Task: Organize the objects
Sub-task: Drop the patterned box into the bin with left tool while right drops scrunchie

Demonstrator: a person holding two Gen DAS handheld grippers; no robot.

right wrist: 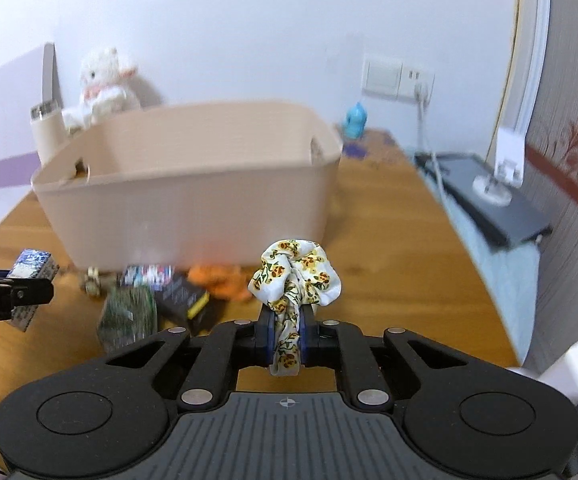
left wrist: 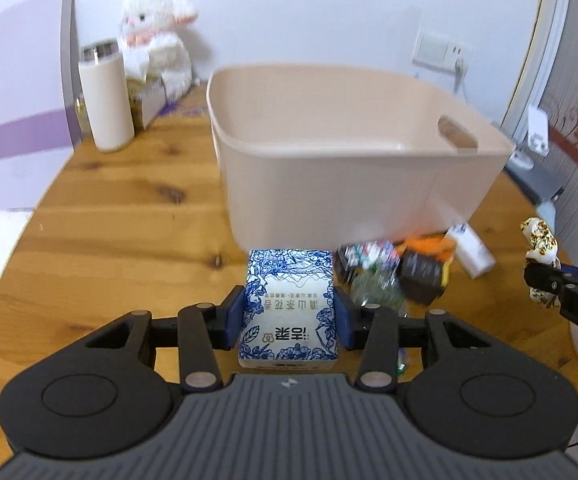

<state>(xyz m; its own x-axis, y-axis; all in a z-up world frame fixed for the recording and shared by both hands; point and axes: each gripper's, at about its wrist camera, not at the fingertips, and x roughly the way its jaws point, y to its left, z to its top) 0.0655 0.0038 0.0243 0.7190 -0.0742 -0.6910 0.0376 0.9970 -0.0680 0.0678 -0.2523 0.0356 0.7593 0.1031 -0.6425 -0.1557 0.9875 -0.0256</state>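
My left gripper (left wrist: 289,316) is shut on a blue-and-white patterned box (left wrist: 289,304), held above the wooden table (left wrist: 109,208); the same box (right wrist: 33,270) shows at the left edge of the right wrist view. My right gripper (right wrist: 287,338) is shut on a floral fabric scrunchie (right wrist: 295,276), lifted off the table; the scrunchie (left wrist: 541,240) also shows at the far right of the left wrist view. A beige plastic tub (left wrist: 353,160) with cut-out handles stands just behind both. Its inside looks bare where visible.
A pile of small items lies in front of the tub: a dark box (left wrist: 423,276), an orange thing (left wrist: 429,245), a white tube (left wrist: 471,248), a greenish packet (right wrist: 129,312). At the back stand a cream tumbler (left wrist: 105,100) and a plush rabbit (left wrist: 157,40).
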